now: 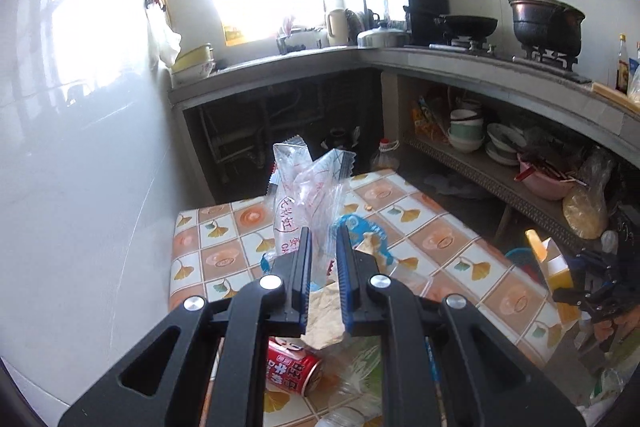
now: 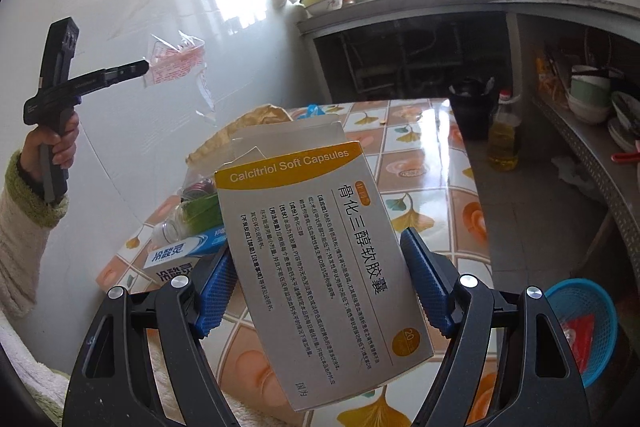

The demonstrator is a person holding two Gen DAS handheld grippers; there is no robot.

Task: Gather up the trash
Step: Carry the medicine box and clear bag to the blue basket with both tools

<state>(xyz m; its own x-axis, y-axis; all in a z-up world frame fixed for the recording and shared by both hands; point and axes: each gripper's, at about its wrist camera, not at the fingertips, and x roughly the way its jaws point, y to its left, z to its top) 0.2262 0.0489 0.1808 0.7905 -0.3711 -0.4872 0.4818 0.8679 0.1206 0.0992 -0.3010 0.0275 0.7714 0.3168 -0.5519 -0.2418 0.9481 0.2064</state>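
Observation:
My left gripper is shut on a crumpled clear plastic wrapper with red print, held up above the tiled table. In the right wrist view that left gripper shows at the far left in a person's hand, with the wrapper hanging from its tip. My right gripper is shut on a white and yellow medicine box with its top flap open, its blue pads pressing both sides. The right gripper and box also appear at the right edge of the left wrist view.
On the table lie a red can, brown paper, a blue wrapper, a toothpaste box and a plastic bottle. A blue basket stands on the floor at the right. An oil bottle stands beyond the table.

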